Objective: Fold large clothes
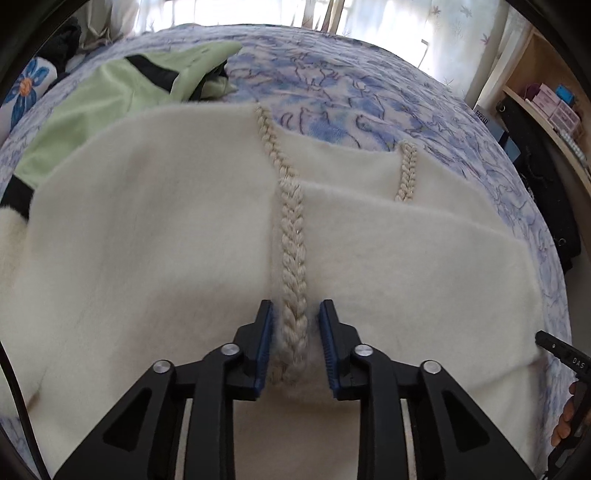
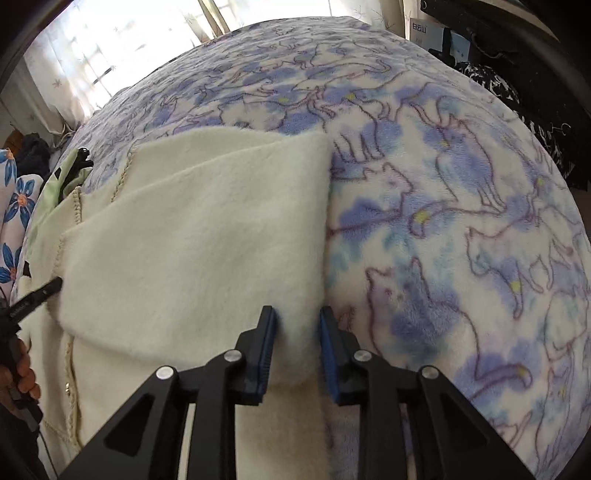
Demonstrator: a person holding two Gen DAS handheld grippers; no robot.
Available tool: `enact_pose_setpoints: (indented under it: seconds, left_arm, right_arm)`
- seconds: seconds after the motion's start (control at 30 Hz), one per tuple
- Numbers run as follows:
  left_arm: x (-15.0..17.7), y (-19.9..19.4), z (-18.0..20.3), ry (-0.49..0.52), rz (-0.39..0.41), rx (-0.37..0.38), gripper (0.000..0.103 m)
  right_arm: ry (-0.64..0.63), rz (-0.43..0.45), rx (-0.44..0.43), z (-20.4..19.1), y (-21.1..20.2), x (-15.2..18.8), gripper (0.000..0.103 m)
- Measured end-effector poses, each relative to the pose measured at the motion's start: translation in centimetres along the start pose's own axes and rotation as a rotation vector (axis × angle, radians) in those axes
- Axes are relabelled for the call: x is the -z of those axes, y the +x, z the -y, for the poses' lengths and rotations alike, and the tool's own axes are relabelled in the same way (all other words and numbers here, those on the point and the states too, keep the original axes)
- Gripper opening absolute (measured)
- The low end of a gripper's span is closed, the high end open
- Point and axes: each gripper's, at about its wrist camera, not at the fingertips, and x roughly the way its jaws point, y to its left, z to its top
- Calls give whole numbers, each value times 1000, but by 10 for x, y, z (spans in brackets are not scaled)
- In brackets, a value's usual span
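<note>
The left gripper [image 1: 295, 338] points steeply down at the cream fleece garment [image 1: 147, 240], its blue pads narrowly apart with the braided trim [image 1: 293, 254] and a ridge of fleece bunched between them; whether the pads truly pinch the cloth I cannot tell. The right gripper [image 2: 298, 345] stands the same way at the garment's right-hand edge [image 2: 207, 236], a fold of cream fleece filling the narrow gap between its pads, and again a firm grip cannot be confirmed. The garment lies spread flat on the bed, over a blue and white blanket with cat outlines [image 2: 461, 229], with a folded layer on top and a second short braid [image 1: 405, 173] further back. Beyond it, to the left, lies a pale green garment with black bands [image 1: 122, 88]. Bright curtains [image 1: 258, 11] hang behind the bed
</note>
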Motion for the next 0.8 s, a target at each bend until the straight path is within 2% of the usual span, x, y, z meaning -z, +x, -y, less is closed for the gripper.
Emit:
enact_pose_setpoints:
  seconds: [0.1,0.3,0.47,0.57,0.67,0.8]
  left_arm:
    - [8,-17,-6,-10,12,9,35]
    - [26,-75,-1,65,60,-17,43]
    - [33,-122,24,142,69,-27,46]
    - [40,-153,32,166,77,-22,54]
    - [42,-179,39,178,91,-17,58]
    - [34,-205,46,180,92,-28,58]
  right_arm:
    - [16,-5,-18,4,-26,7,26]
    - [-45,41,-35,-6,-105,35,28]
    - [-94,76,-75,-30,-164,58,32]
    - [-135,80,-119,-51,-191,68,32]
    - [-164,95,-172,-71,-216,68,32]
    - [-154,113,-253,-96,-239,51,32]
